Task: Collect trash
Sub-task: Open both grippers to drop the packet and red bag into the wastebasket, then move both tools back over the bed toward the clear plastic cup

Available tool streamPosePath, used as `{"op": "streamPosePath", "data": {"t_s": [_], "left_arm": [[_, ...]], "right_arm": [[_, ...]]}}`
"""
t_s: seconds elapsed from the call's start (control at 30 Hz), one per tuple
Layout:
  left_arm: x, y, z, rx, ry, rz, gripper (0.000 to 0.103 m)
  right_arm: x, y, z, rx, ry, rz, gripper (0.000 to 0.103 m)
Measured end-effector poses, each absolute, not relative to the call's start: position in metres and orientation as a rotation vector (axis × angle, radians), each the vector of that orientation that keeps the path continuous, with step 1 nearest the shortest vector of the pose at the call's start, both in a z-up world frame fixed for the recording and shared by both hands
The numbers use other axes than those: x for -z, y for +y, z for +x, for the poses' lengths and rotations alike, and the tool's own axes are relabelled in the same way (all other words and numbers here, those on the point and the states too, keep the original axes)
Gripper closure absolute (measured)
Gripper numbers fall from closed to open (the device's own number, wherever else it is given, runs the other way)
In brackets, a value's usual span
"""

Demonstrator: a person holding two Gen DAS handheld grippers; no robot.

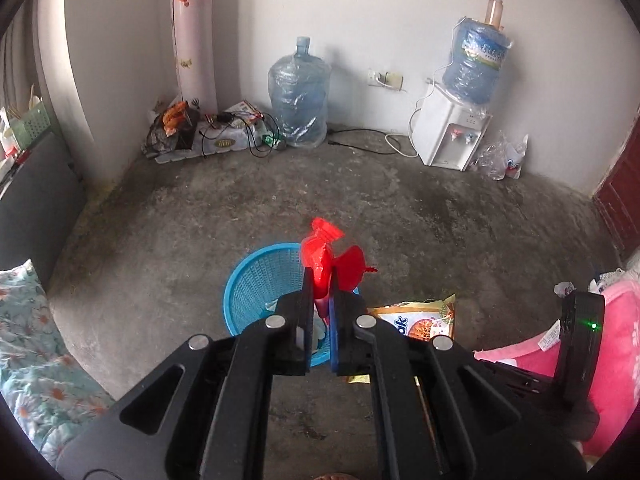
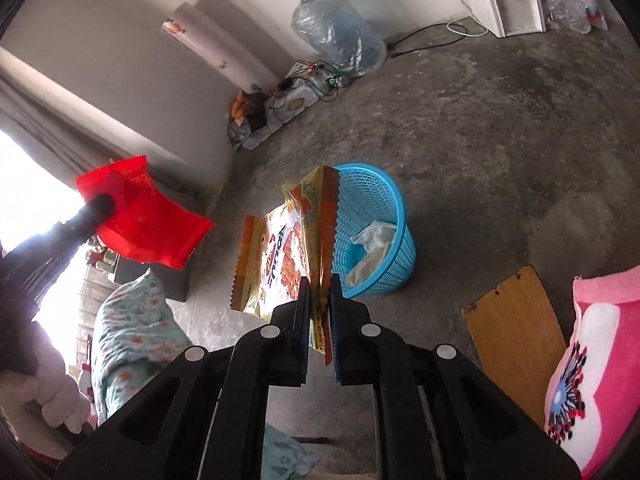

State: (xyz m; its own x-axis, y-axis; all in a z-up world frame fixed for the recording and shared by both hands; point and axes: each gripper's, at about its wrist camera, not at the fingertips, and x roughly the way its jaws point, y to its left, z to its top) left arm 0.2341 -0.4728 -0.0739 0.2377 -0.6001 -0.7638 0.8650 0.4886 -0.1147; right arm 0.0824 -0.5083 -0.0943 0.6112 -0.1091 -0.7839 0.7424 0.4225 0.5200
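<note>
Jaws of the left hand-held gripper [image 1: 321, 280] are clamped on a red wrapper [image 1: 326, 254], held in the air above the rim of the blue basket [image 1: 256, 280]. The right hand-held gripper [image 2: 320, 280] is likewise closed, pinching a gold snack bag [image 2: 288, 248] that hangs just beside the basket. The basket stands on the concrete floor [image 2: 500, 152], crumpled white trash [image 2: 372, 244] inside it, well apart from the water dispenser [image 1: 450, 132] at the far wall.
</note>
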Motion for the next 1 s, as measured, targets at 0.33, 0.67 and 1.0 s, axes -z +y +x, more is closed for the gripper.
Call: {"op": "streamPosePath", "data": {"t_s": [0.33, 0.67, 1.0], "left_arm": [[0.143, -0.533, 0.294, 0.892, 0.871, 0.417, 0.045], [0.121, -0.492, 0.302, 0.885, 0.841, 0.315, 0.045], [0.015, -0.398, 0.246, 0.98, 0.698, 0.177, 0.043]], "right_arm": [[0.193, -0.57, 0.158, 0.631, 0.849, 1.077, 0.054], [0.202, -0.541, 0.133, 0.631, 0.806, 1.126, 0.053], [0.097, -0.478, 0.124, 0.55, 0.695, 0.875, 0.044]]}}
